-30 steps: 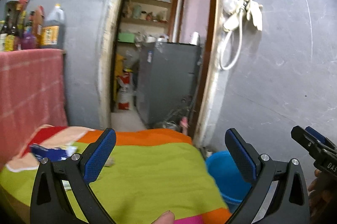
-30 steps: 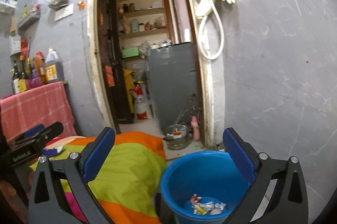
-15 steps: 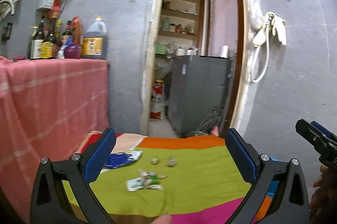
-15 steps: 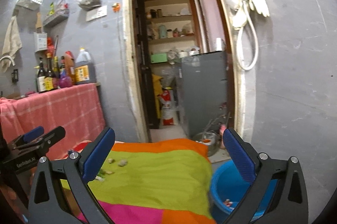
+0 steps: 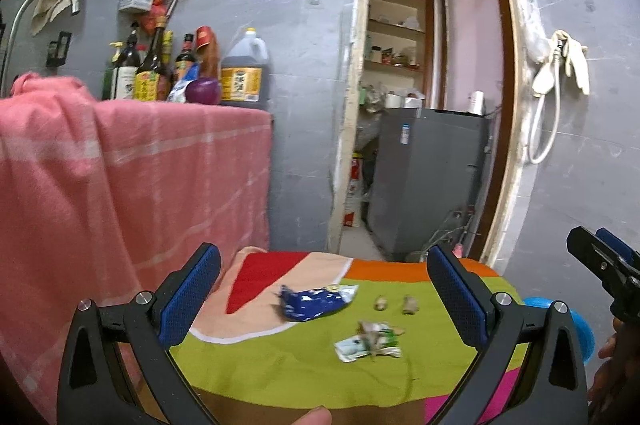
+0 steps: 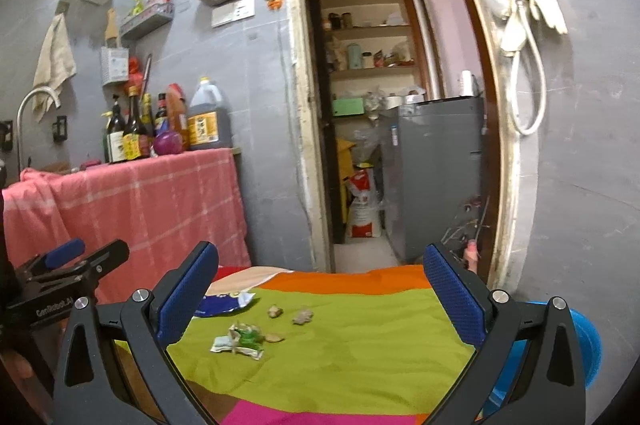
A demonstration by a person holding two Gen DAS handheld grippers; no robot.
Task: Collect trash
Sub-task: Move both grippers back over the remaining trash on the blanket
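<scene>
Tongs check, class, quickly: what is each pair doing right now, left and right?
Left tongs: open, holding nothing.
Right tongs: open, holding nothing.

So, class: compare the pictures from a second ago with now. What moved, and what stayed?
Both tools, left and right, swung left, from the blue bucket toward the wrappers on the striped cloth. Nothing was grasped or released. Both jaws stayed open and empty; the trash lies untouched.

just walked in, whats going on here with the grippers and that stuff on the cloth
A person holds two open, empty grippers, the left gripper and right gripper, over a colourful cloth. A blue wrapper, a crumpled green wrapper and two small scraps lie there uncollected. A blue bucket sits to the right.
</scene>
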